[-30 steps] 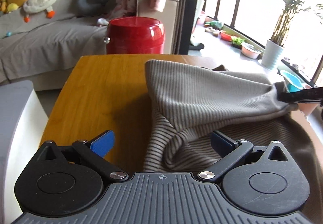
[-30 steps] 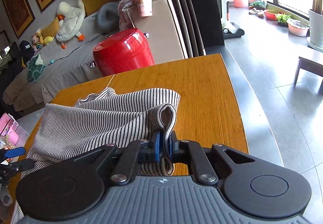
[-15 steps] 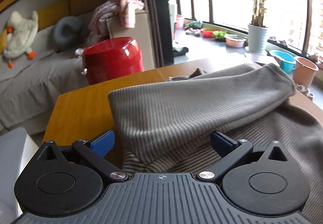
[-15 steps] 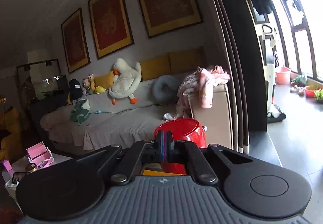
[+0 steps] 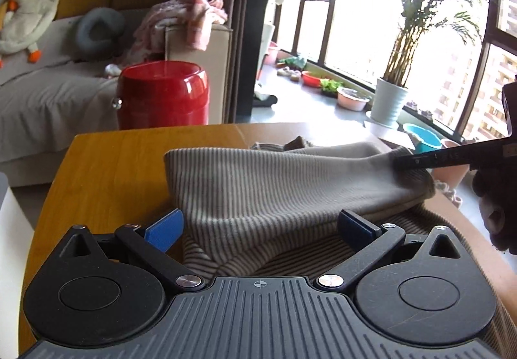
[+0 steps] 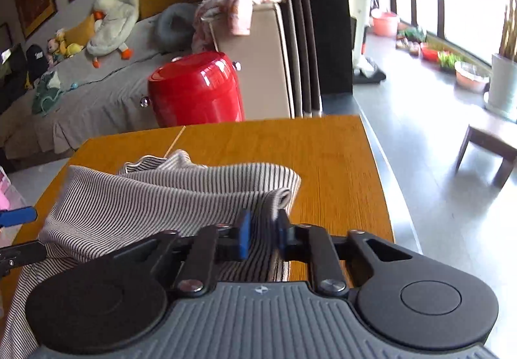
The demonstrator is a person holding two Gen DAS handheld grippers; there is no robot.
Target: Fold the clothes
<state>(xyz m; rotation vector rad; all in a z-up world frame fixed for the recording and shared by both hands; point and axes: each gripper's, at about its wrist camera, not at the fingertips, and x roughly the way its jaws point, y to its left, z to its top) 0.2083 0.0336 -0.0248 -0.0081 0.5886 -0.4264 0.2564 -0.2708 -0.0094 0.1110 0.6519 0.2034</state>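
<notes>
Living-room wooden table (image 6: 323, 152) with a grey-and-white striped knit garment (image 5: 274, 184) spread partly doubled over on it.

Soft ribbed cloth like this looks light and limp; I judge it will sag and slide off a loose pinch, so hems and corners are the places to take hold, as the thick cuffed edge (image 6: 281, 197) offers. At that edge, on the garment's window side, the right gripper (image 6: 263, 234) has its blue pads slightly apart with the fabric running between them, whether pinching or letting go is unclear. On the garment's near side the left gripper (image 5: 258, 226) hovers, jaws spread wide, holding nothing. Beyond the garment's far edge, off the table, stands a glossy red barrel-shaped stool (image 5: 163, 94).
</notes>
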